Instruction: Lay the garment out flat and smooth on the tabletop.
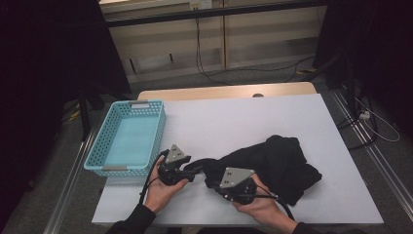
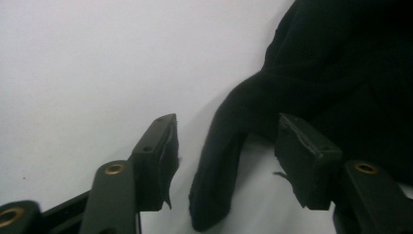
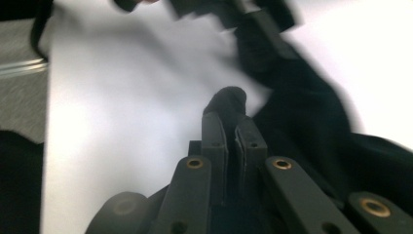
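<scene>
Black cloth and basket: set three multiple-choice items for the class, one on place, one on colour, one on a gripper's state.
1. Where is the basket relative to the black cloth?
A. to its left
B. to its right
C. on top of it

2. What colour is the basket?
A. red
B. light blue
C. yellow

3. How does the right hand-held gripper stand?
A. wide open over bare table
B. shut on a fold of the cloth
C. open inside the basket

Answers: 1 A, since the high view shows the basket at the table's left edge; 2 B, since its perforated walls are light blue; 3 B, since the right gripper view shows both pads pressed together with black cloth pinched at the tips.
</scene>
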A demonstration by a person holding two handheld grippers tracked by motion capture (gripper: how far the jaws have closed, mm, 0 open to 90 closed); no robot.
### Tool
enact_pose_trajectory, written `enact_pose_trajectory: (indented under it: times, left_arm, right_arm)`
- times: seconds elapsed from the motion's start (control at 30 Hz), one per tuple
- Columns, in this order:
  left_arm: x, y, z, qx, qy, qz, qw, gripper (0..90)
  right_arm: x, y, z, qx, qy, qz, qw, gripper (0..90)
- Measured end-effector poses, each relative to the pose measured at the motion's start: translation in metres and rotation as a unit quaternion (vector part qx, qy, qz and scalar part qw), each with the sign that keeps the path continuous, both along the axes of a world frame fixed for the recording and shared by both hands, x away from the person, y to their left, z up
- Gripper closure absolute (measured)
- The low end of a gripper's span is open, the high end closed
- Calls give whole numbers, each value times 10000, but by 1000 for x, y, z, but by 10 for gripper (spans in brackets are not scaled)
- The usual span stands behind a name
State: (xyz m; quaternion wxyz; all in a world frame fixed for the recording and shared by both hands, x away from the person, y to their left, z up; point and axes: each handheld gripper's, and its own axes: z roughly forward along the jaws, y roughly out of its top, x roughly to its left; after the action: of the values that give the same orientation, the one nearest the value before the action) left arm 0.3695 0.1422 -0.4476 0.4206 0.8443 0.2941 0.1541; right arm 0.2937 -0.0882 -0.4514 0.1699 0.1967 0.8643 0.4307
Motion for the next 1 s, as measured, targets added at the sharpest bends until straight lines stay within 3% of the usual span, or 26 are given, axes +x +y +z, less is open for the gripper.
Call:
enact_pose_trajectory:
  times: [0.07, 0.2, 0.3, 0.37, 0.4, 0.43, 0.57, 0.63, 0.67, 0.7, 0.73, 0.77, 0.8, 0.83, 0.9, 0.93, 0.97, 1.0]
  left_arm:
    - [-1, 1, 2, -64, -121, 69, 9999, 400]
    - [-2, 5, 6, -229, -251, 122, 9993, 399]
    - [-2, 6, 6, -275, -242, 80, 9993, 413]
    - [-3, 6, 7, -309, -220, -23, 9993, 460]
    - [-3, 6, 7, -309, -220, -23, 9993, 474]
    - [-7, 5, 9, -339, -253, -150, 9990, 514]
    - [-15, 1, 10, -323, -231, -433, 9983, 611]
    - [-26, -6, 11, -333, -271, -767, 9961, 676]
    - [-26, -6, 11, -333, -271, -767, 9961, 682]
    - [-32, -10, 12, -219, -331, -954, 9946, 682]
    - [-36, -14, 12, -171, -332, -1120, 9930, 687]
    - [-43, -22, 10, -80, -307, -1431, 9892, 687]
    - [-43, -22, 10, -80, -307, -1431, 9892, 683]
    - [-46, -27, 8, 23, -254, -1625, 9864, 683]
    - [-49, -34, 2, 295, -245, -1807, 9828, 622]
    - [-49, -34, 2, 295, -245, -1807, 9828, 607]
    - [-48, -37, -3, 486, -211, -1811, 9820, 543]
    - [-48, -37, -3, 486, -211, -1811, 9820, 503]
  right_arm:
    - [4, -17, 9, 138, -100, -257, 9995, 859]
    - [6, -34, 16, 242, -176, -502, 9983, 859]
    - [8, -55, 26, 370, -307, -775, 9958, 859]
    - [12, -72, 34, 467, -409, -1021, 9928, 859]
    - [12, -72, 34, 467, -409, -1021, 9928, 859]
    - [16, -82, 38, 500, -477, -1187, 9905, 859]
    - [22, -95, 38, 560, -480, -1352, 9881, 859]
    - [27, -107, 39, 595, -482, -1534, 9852, 859]
    - [27, -107, 39, 595, -482, -1534, 9852, 859]
    - [28, -109, 39, 610, -471, -1570, 9846, 859]
    - [28, -112, 39, 612, -463, -1602, 9841, 859]
    - [29, -113, 38, 607, -453, -1625, 9838, 859]
    - [29, -113, 38, 607, -453, -1625, 9838, 859]
    - [29, -112, 38, 593, -446, -1621, 9840, 859]
    - [29, -109, 34, 538, -409, -1585, 9850, 858]
    - [29, -109, 34, 538, -409, -1585, 9850, 858]
    - [29, -108, 32, 501, -400, -1566, 9856, 858]
    - [29, -108, 32, 501, -400, -1566, 9856, 858]
